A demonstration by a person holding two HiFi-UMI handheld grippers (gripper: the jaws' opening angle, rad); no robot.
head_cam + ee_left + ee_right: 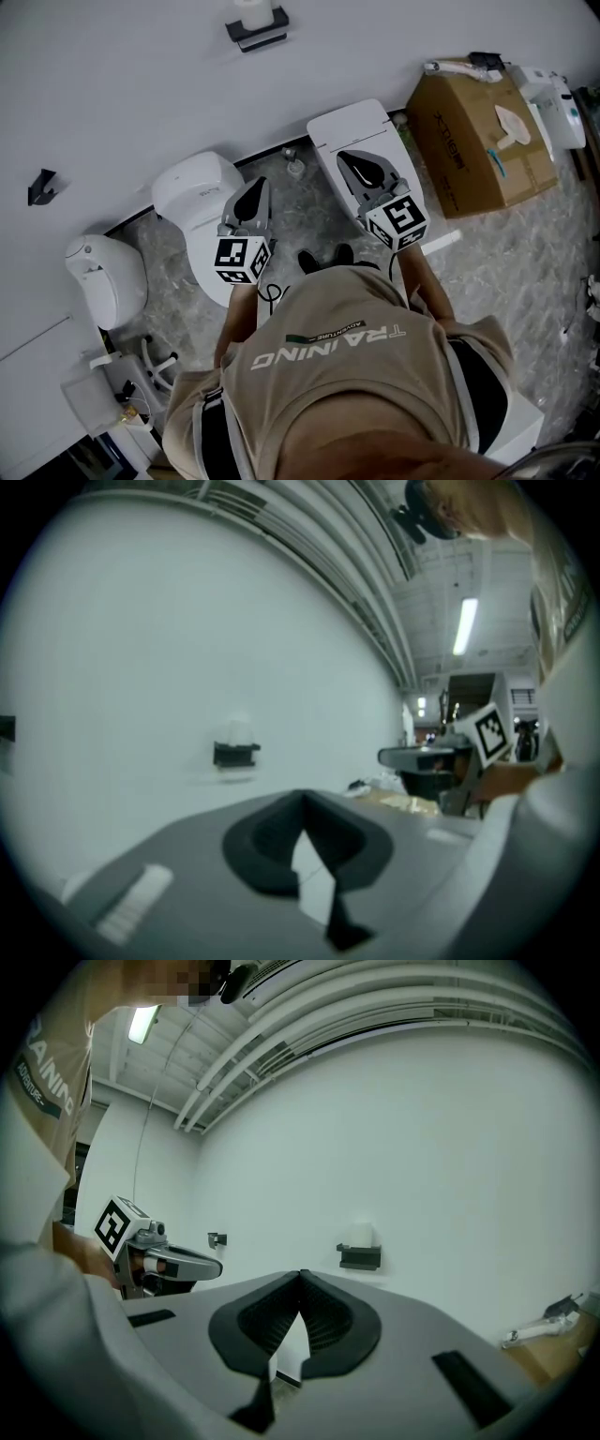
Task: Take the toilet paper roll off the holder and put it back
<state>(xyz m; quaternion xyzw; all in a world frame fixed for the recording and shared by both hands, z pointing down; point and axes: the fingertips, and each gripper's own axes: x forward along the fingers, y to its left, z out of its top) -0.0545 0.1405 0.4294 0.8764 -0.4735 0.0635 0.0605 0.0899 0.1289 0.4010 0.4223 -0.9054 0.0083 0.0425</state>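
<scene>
A white toilet paper roll (253, 9) sits on a black wall holder (256, 30) at the top of the head view, far ahead of both grippers. The left gripper view shows the roll (238, 731) and the holder (234, 754) small on the white wall; in the right gripper view the roll (360, 1234) rests on the holder (359, 1258). My left gripper (253, 187) and right gripper (351, 159) are held side by side in front of the person's chest, both pointing at the wall. Each has its jaws shut with nothing between them, and neither touches the roll.
Below the grippers stand a white toilet (199, 192), a second one (101, 272) further left and a square white unit (349, 127). A cardboard box (478, 141) stands at the right by the wall. A small black hook (39, 186) is fixed on the wall at the left.
</scene>
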